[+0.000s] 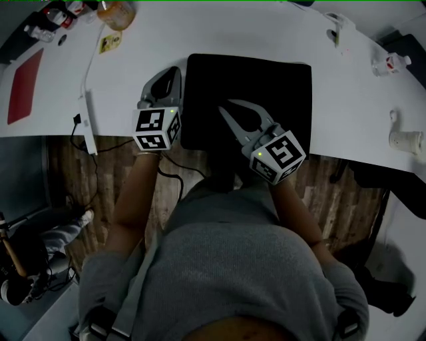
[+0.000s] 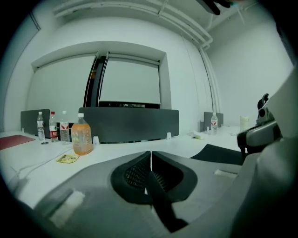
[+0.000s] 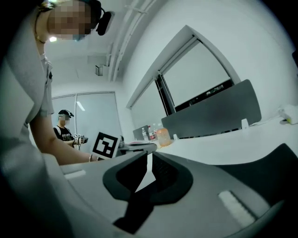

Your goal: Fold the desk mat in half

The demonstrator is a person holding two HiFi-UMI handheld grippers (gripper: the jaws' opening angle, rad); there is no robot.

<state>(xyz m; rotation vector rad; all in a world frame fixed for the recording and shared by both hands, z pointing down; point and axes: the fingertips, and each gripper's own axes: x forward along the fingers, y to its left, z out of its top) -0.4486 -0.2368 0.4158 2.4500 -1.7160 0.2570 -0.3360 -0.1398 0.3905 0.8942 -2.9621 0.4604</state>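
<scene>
The black desk mat (image 1: 266, 86) lies flat on the white table (image 1: 346, 100), its near edge close to the table's front edge. My left gripper (image 1: 174, 73) hovers at the mat's left edge, shut with nothing in it; in the left gripper view its tips (image 2: 150, 155) meet and the mat (image 2: 219, 153) shows flat off to the right. My right gripper (image 1: 225, 106) hangs over the mat's near middle. Its jaws stand a narrow gap apart (image 3: 148, 158) and only white table shows between them. The mat (image 3: 274, 167) fills the right gripper view's lower right.
An orange drink bottle (image 1: 116, 13) and a yellow packet (image 1: 110, 42) sit at the far left. A white cable (image 1: 86, 73) runs down beside a red folder (image 1: 25, 83). Grey dividers (image 2: 128, 123) stand across the table. Another person (image 3: 65, 128) is off to the left.
</scene>
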